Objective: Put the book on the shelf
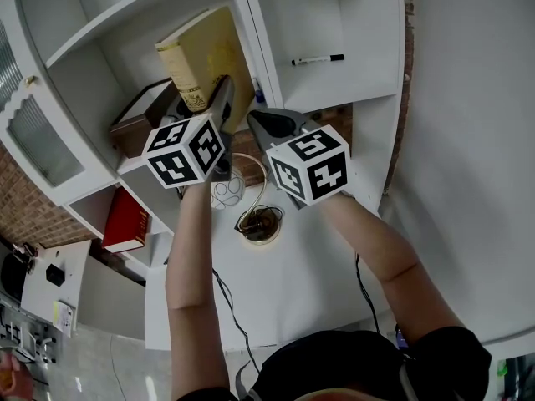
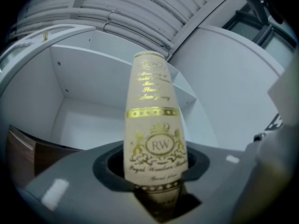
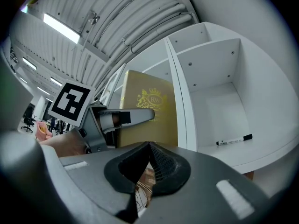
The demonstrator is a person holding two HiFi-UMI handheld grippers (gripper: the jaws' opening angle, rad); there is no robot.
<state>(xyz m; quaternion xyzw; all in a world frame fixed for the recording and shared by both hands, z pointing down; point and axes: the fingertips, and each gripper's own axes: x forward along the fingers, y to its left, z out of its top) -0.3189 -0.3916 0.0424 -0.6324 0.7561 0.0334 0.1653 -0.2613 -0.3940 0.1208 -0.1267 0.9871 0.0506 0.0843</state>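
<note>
Marker (image 1: 317, 59) in shelf (image 1: 368, 23) compartment; left claw (image 1: 221, 92) holds book (image 1: 209, 53)

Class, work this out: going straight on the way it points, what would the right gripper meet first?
Most likely the gold book, held by the left gripper, though depth is uncertain.

three books (image 1: 209, 57) (image 1: 138, 117) (image 1: 125, 220), one marker pen (image 1: 318, 59), two hand-held grippers (image 1: 221, 98) (image 1: 261, 122)

Tan book (image 1: 205, 61) at left gripper (image 1: 222, 90), before shelf (image 1: 368, 57)
</note>
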